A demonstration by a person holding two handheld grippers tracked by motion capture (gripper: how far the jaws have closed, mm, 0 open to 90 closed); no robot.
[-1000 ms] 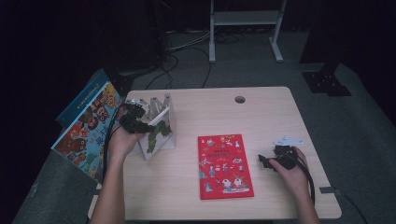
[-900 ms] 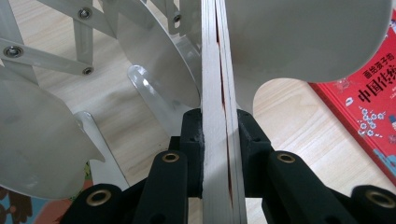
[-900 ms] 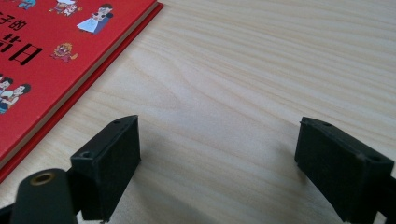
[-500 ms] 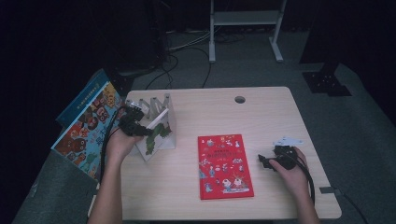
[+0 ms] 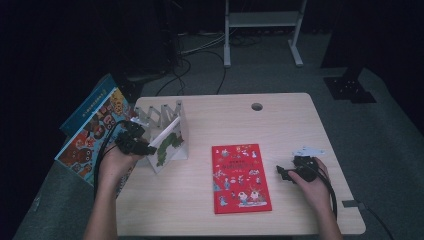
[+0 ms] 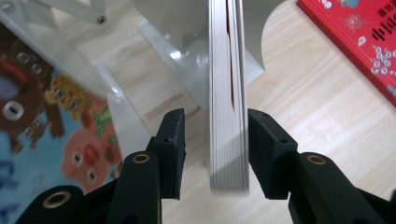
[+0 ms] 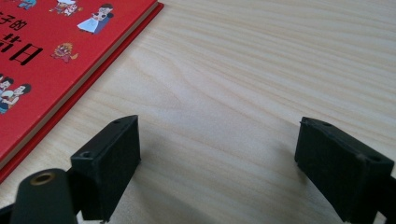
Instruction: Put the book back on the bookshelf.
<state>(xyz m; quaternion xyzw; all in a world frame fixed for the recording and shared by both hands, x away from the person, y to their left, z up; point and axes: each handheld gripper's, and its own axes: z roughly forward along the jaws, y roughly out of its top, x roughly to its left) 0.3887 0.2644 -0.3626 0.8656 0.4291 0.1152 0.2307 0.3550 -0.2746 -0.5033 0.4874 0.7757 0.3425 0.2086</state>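
Progress, high view: one thin book [image 5: 167, 146] stands in the white rack [image 5: 165, 122]; the red book [image 5: 241, 178] lies flat mid-table, unshelved.

Left gripper view: left gripper [image 6: 214, 149] has just been opening, pads off the book's edge.

Right gripper view: right gripper [image 7: 219, 163] spread, empty, beside the red book.

Three books: red book [image 5: 241, 177], book in rack [image 5: 165, 146], picture book [image 5: 90, 137]; one rack [image 5: 160, 117]; two grippers [image 5: 131, 142] [image 5: 295, 170]
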